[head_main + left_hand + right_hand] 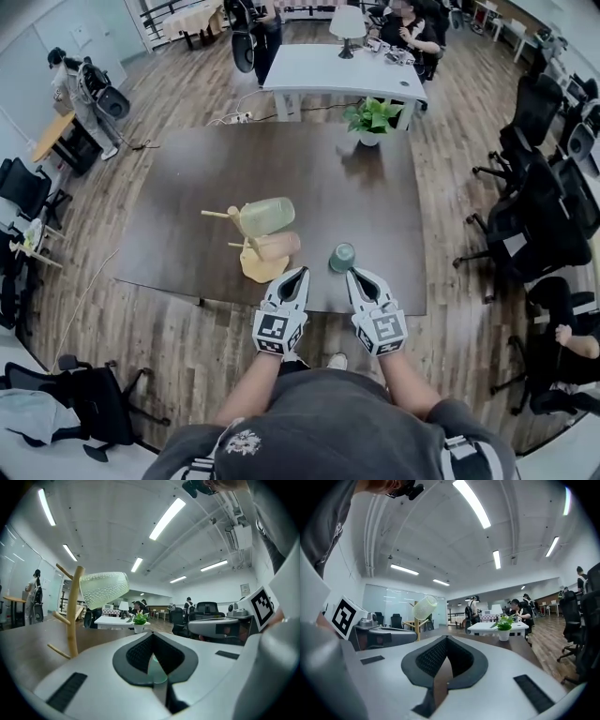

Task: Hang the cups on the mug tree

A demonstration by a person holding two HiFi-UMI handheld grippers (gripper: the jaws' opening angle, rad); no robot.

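Left claw (302,274) clenched, nothing in it. Right claw (354,275) also clenched and empty. Both point level over the bench's (309,178) near edge, side by side, tips angled toward each other. Teal cup (342,256) stands upright at 12 o'clock just past the tips, touching neither. Mug tree (263,270), at 10 o'clock from the left claw, carries a pale green dimpled cup (267,216) up top and a pink cup (275,246) below it. Cup handles can't be made out, and in the head view the cups hide most of the trunk.
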